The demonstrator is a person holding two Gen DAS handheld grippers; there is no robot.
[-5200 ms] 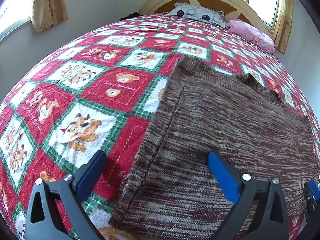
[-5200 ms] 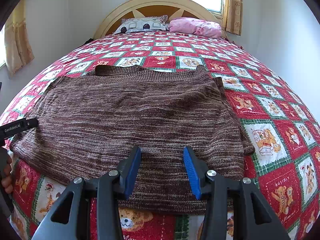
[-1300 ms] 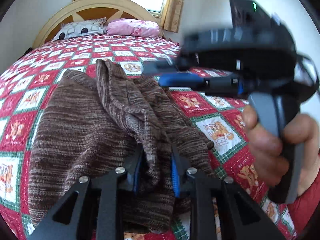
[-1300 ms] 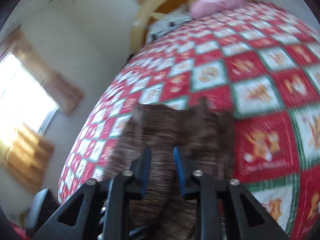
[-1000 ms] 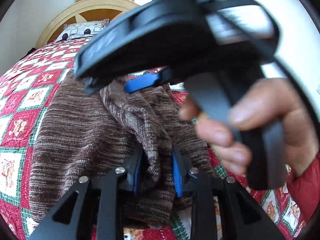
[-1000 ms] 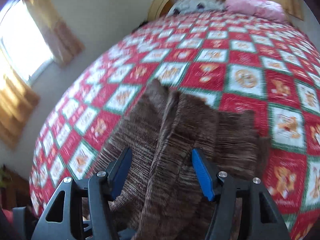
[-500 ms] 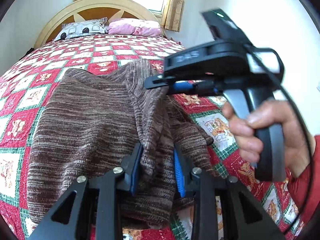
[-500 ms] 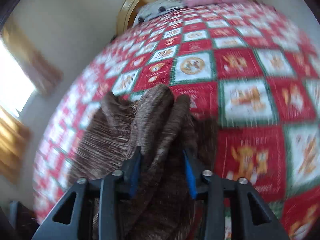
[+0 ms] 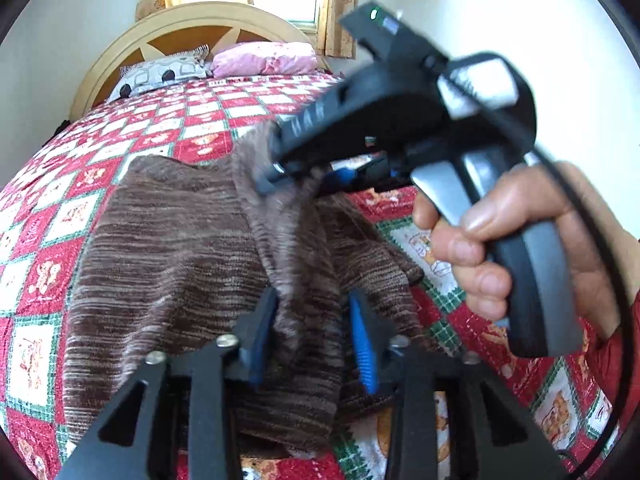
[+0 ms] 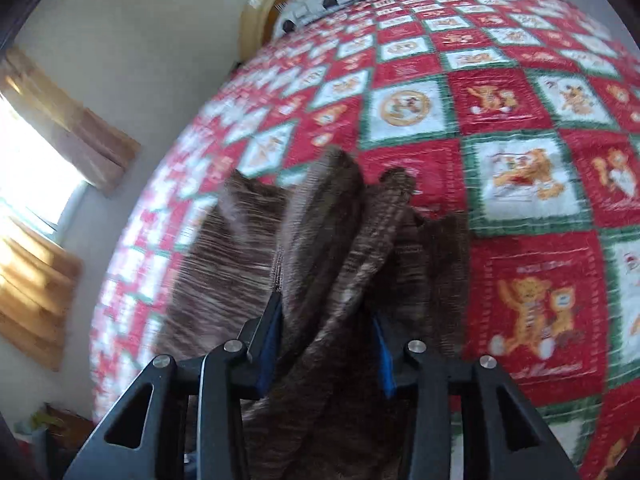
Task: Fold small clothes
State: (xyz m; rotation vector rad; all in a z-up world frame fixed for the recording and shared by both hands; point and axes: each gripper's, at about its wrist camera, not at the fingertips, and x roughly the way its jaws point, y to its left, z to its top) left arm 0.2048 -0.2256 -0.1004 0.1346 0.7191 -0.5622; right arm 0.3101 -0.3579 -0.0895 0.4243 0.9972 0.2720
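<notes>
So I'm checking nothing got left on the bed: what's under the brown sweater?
Around the brown sweater only the teddy-bear quilt shows, running under its edges. What lies beneath its middle is covered. Both grippers, left gripper and right gripper, are closing on bunched folds.

1 sweater [image 9: 168, 248], 2 pillows [image 9: 264, 58], perhaps 2 windows [image 10: 24, 152]

At the bottom of the frame the left gripper [image 9: 312, 336] is closing, a bunched fold of the brown knit sweater [image 9: 168, 248] between its blue pads. The sweater lies across the red teddy-bear quilt [image 9: 48, 216], one ridge rising toward mid-frame, where the right gripper [image 9: 288, 176] bites into it. A hand [image 9: 520, 232] at right grips its black handle. Two pillows [image 9: 224, 66] lean against the headboard [image 9: 180, 28] at upper left.
</notes>
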